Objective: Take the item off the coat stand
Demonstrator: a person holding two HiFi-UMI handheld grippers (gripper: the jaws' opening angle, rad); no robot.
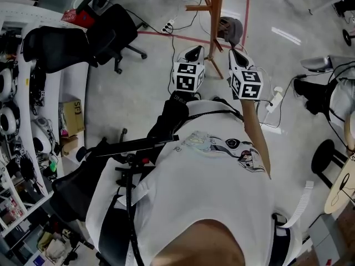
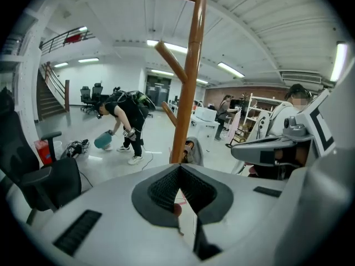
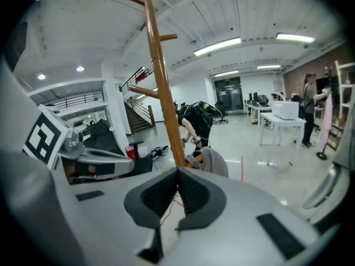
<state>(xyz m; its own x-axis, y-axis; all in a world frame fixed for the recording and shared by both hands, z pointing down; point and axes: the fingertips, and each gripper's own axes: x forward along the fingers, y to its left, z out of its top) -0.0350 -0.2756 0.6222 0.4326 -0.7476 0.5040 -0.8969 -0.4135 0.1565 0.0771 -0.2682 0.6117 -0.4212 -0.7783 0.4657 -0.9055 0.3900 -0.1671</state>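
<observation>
A wooden coat stand rises from the floor in front of me. A grey cap hangs on a low peg on its right side. My left gripper is held just left of the pole with its jaws shut and nothing between them. My right gripper is shut and empty just below the cap, not touching it. In the left gripper view the stand is straight ahead, and the cap shows above the closed left gripper. In the right gripper view the cap sits right of the pole, just beyond the closed right gripper.
Black office chairs stand at the left beside a cluttered white shelf. A power strip with cables and a red tape line lie on the floor by the stand. A black stool is at the right. A person bends over in the background.
</observation>
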